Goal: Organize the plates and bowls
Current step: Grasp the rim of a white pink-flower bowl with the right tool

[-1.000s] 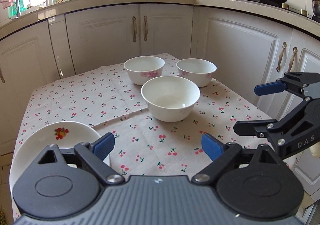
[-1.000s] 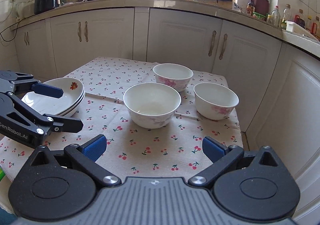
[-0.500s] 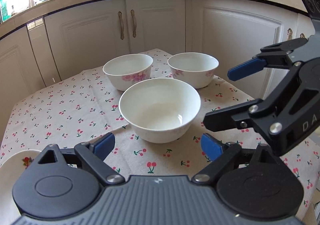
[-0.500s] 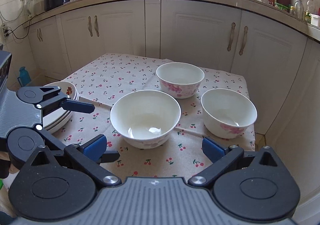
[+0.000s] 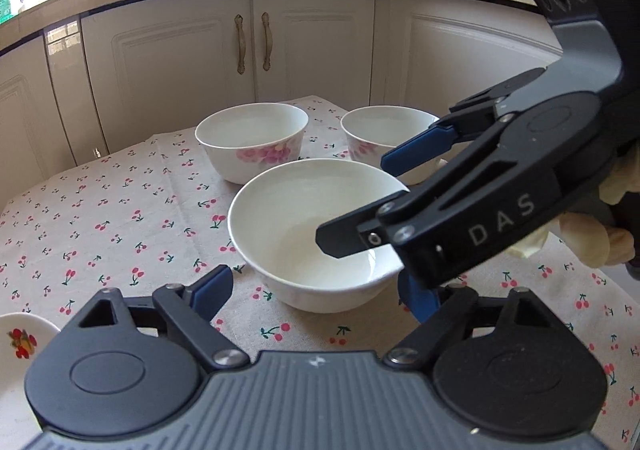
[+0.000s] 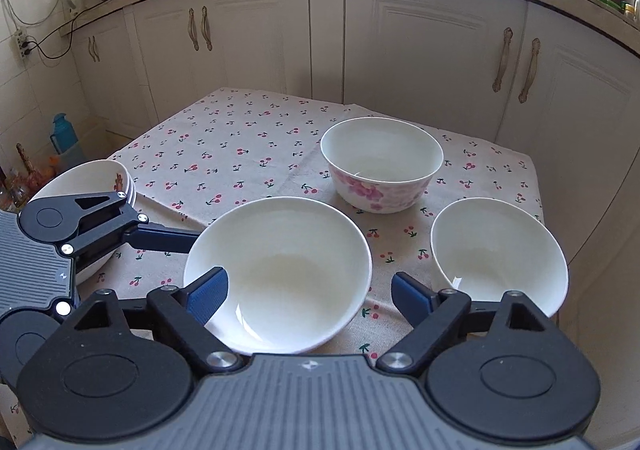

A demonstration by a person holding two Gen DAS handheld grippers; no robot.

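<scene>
Three white bowls stand on the cherry-print tablecloth. The plain nearest bowl (image 5: 304, 234) (image 6: 280, 270) sits between the fingers of both open grippers. My left gripper (image 5: 316, 294) is open at its near side. My right gripper (image 6: 308, 292) is open around it from the right, and in the left wrist view (image 5: 360, 198) one finger hangs over the bowl's rim. A pink-flowered bowl (image 5: 252, 140) (image 6: 382, 164) stands behind. A third bowl (image 5: 384, 134) (image 6: 498, 254) stands to the right. A stack of plates (image 6: 86, 180) (image 5: 20, 334) lies at the left edge.
The table (image 6: 240, 130) is small, with edges close on all sides. White cabinets (image 6: 420, 50) stand right behind it. A blue bottle (image 6: 64, 134) is on the floor at the left.
Both grippers have moved forward and closed in on the plain bowl. The right gripper has swung in over the bowl's rim. Both have stayed open.
</scene>
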